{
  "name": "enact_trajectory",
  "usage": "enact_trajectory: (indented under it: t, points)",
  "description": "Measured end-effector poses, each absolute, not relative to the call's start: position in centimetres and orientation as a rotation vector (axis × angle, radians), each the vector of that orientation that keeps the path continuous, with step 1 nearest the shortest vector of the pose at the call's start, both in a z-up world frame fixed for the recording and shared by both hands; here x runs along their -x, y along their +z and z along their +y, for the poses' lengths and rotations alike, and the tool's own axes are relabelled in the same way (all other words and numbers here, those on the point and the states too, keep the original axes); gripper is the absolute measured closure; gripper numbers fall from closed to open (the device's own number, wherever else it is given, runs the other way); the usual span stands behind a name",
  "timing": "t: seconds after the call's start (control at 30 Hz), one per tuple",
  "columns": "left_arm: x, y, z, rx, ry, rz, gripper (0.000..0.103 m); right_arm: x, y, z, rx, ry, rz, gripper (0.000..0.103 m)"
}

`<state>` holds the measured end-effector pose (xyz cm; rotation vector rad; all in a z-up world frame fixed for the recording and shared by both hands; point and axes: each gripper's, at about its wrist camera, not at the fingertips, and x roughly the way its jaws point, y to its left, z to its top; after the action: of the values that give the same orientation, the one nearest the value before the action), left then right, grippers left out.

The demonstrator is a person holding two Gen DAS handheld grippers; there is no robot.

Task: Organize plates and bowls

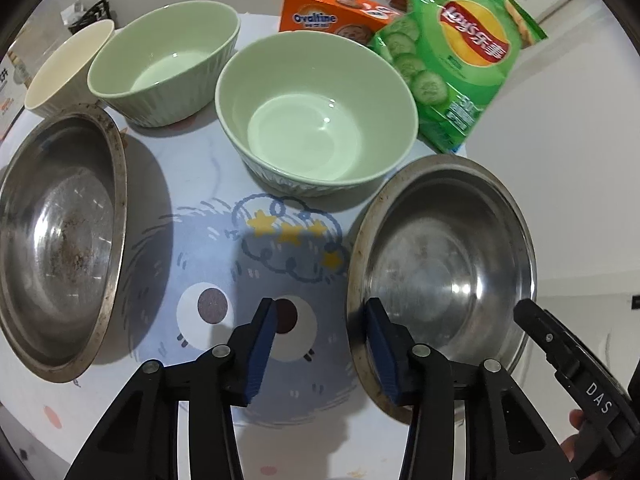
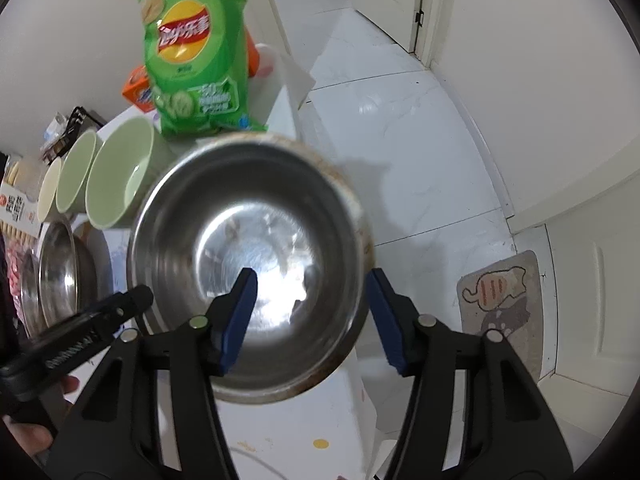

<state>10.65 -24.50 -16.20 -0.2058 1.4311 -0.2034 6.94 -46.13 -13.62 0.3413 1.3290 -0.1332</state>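
Note:
Two steel bowls sit on a cartoon mat, one at the left [image 1: 60, 240] and one at the right [image 1: 444, 276]. Behind them stand two pale green bowls [image 1: 316, 108] [image 1: 168, 60] and a cream bowl [image 1: 68, 68]. My left gripper [image 1: 320, 308] is open and straddles the right steel bowl's left rim, one pad at the rim and the other over the mat. My right gripper [image 2: 312, 276] is open across the opposite rim of that steel bowl [image 2: 248, 248], with one finger inside and one outside. One of the right gripper's fingers [image 1: 560, 352] shows beyond the bowl.
A green chip bag [image 1: 460, 52] and an orange Ovaltine box [image 1: 332, 12] stand behind the bowls. The table's edge [image 2: 352, 384] runs just right of the steel bowl, with white floor tiles [image 2: 420, 140] and a floor mat [image 2: 504, 304] below. Boxes and clutter [image 2: 16, 200] line the far left.

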Motion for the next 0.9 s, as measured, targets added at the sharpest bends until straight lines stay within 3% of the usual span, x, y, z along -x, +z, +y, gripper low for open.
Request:
enact_trajectory:
  t: [0.17,0.23,0.33,0.4,0.9]
  points:
    - [-11.0,-16.1,-24.9,0.207,-0.208,1.433,0.064,-7.4,-13.8,-46.7,-0.307,-0.171,1.351,0.048]
    - [-11.1,-16.4,-25.2,0.211,-0.216,1.449,0.07,-7.5,-14.5,-46.9,-0.29,-0.179,1.388,0.064]
    - [-11.7,-17.0,-26.2,0.211,-0.233,1.455,0.079,-7.7,-15.5,-47.5,-0.311,-0.183,1.421,0.078]
    - [-11.8,-16.9,-27.2,0.214,-0.255,1.46,0.09,-7.7,-16.0,-47.8,-0.325,-0.188,1.432,0.087]
    - [-11.7,-15.3,-25.7,0.259,-0.315,1.44,0.094,-6.6,-13.7,-46.9,-0.345,-0.189,1.379,0.089]
